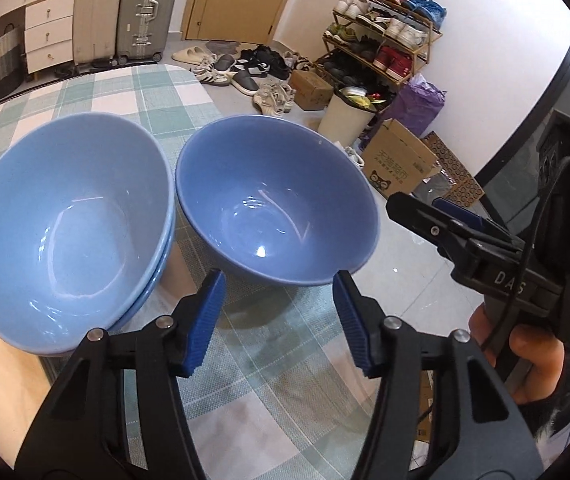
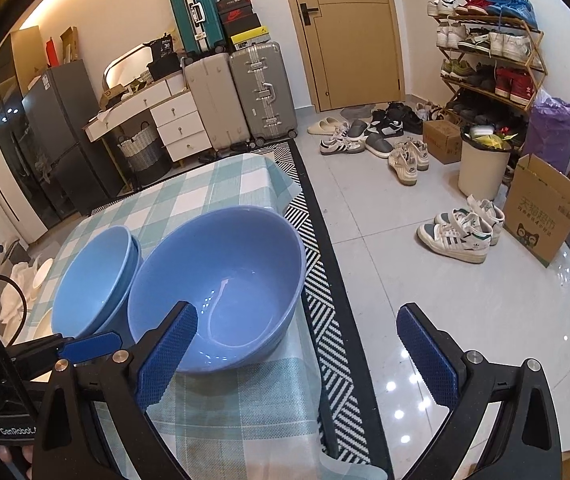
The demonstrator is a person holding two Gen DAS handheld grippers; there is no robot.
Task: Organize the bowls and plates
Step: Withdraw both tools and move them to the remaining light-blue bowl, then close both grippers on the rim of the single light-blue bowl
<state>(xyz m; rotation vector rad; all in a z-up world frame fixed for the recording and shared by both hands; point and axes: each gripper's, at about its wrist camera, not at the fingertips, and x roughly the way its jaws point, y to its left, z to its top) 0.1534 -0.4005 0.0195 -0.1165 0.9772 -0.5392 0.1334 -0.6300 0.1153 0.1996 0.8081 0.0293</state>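
Bowls in blue sit close together on the checked surface (image 1: 133, 92): a nested stack (image 1: 73, 232) to the left and a single bowl (image 1: 277, 200) just beside it, near the surface's edge, likely the next to join the stack. The left hand-held gripper (image 1: 279, 320) hangs just short of the single bowl's near rim, jaws apart and empty, seemingly lined up for a rim grasp. The right hand-held gripper (image 2: 295, 360) stands spread wide beside the bowl, grasping nothing, one pad (image 2: 167, 354) over its near rim.
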